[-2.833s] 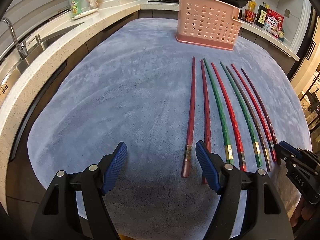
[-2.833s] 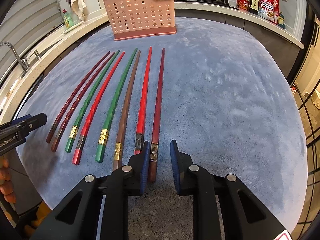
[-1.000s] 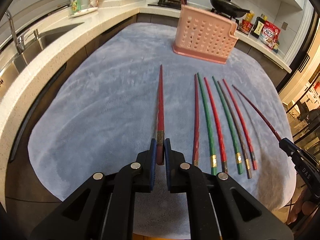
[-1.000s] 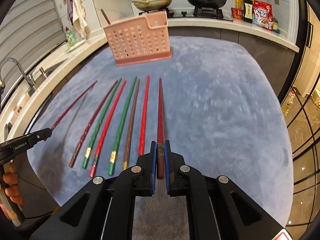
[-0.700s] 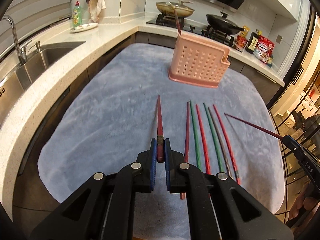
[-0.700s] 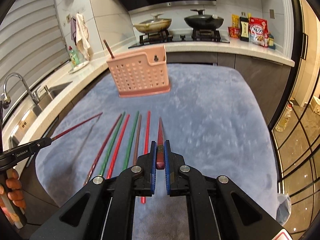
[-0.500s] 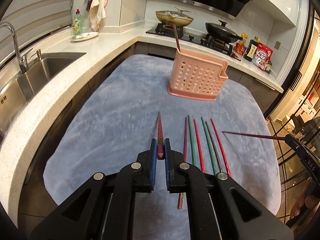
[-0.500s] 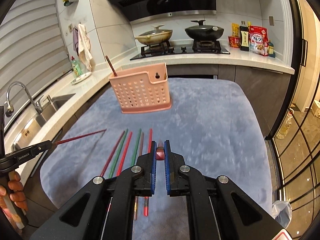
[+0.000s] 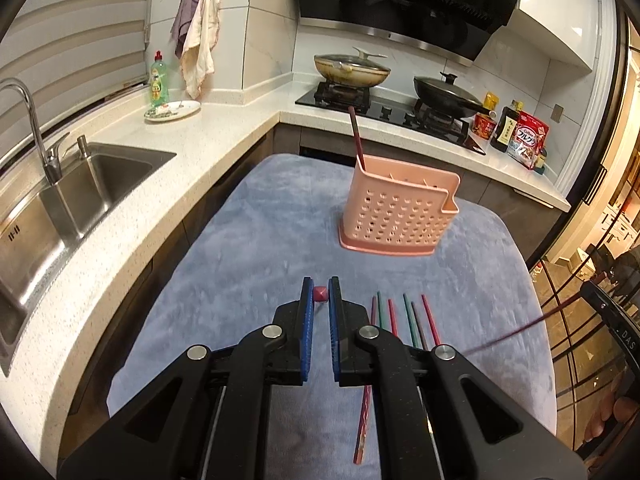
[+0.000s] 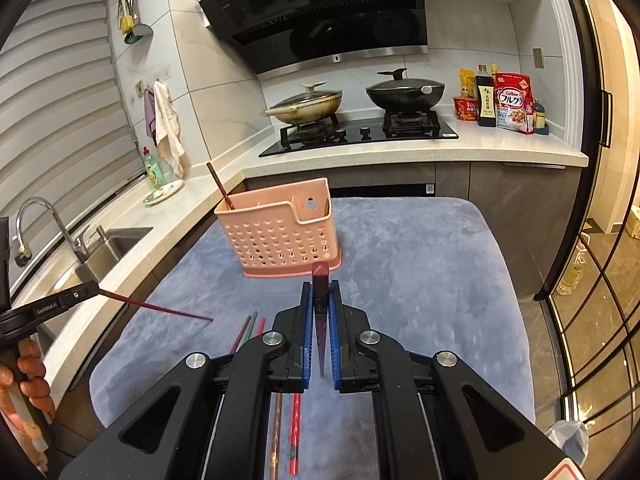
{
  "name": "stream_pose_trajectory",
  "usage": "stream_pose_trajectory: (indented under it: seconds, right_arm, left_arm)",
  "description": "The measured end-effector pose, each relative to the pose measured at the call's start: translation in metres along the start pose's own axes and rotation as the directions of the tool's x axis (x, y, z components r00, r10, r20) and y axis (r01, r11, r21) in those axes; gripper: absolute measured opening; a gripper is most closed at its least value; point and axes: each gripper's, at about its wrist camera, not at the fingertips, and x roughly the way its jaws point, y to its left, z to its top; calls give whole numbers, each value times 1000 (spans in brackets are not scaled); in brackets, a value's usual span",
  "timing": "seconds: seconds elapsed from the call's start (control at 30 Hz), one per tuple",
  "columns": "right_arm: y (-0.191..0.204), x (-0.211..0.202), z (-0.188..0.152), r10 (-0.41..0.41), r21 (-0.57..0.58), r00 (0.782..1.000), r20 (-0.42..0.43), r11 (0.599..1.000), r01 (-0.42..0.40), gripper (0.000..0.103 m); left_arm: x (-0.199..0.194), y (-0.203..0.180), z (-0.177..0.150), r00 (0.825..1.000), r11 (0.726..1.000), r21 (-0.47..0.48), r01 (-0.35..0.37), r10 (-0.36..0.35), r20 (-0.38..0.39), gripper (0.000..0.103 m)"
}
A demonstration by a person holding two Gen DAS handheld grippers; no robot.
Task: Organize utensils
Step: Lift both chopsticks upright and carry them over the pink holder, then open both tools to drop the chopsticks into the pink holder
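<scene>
My left gripper (image 9: 319, 300) is shut on a dark red chopstick (image 9: 320, 294), seen end-on between the blue pads, high above the blue-grey mat (image 9: 248, 248). My right gripper (image 10: 320, 300) is shut on another dark red chopstick (image 10: 320, 280), whose butt end rises between its pads. The right wrist view shows the left gripper (image 10: 60, 302) at the left edge, its chopstick (image 10: 160, 308) pointing right. Several red, green and brown chopsticks (image 9: 400, 316) lie side by side on the mat. Beyond them stands a pink perforated basket (image 9: 400, 212) with one chopstick (image 9: 357, 140) in it.
A steel sink (image 9: 80, 184) with a tap is set in the white counter on the left. Two lidded pans (image 10: 404, 90) sit on the hob behind the basket. Food packets (image 10: 512, 104) stand at the back right. A hand (image 10: 28, 372) holds the left gripper's handle.
Both grippers have risen from the mat with their chopsticks and tilted upward. The row of chopsticks now sits lower and smaller in view, and the basket and the hob fill more of it.
</scene>
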Motion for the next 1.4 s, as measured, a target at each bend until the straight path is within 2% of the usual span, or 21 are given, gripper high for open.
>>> stream_pose_trajectory:
  seconds: [0.23,0.47,0.6,0.8,0.97,1.07,1.2,1.4]
  right_arm:
    - [-9,8,25,13,30,999,30,999,-13,7]
    - [-8,18,64,41,43,995,96,998,-46,7]
    - [-4,30,95,81,63,986,145,994,-91,7]
    - [9,48,147,113,58,966,232,990,-129,7]
    - [23,68,185,120,57,951,287,988,-142,7]
    - [31,83,196,126,52,947,295,988,-148,7]
    - [41,107,195,129,43,954,270,988,-146,7]
    - [45,150,174,110,33,977,185,992,-118,7]
  left_arm:
    - [7,-5,33,999,1000,17,-14,13,48,7]
    - [1,-18,79,992,999,28,15,-19,127,7]
    - [-6,-26,112,981,999,27,30,-35,193,7]
    - [-13,-43,165,948,999,18,47,-51,316,7]
    - [-4,-53,194,931,998,7,65,-63,359,7]
    - [7,-58,206,923,997,3,78,-73,378,7]
    - [30,-62,212,933,997,0,78,-73,353,7]
    - [68,-62,200,957,998,5,64,-62,282,7]
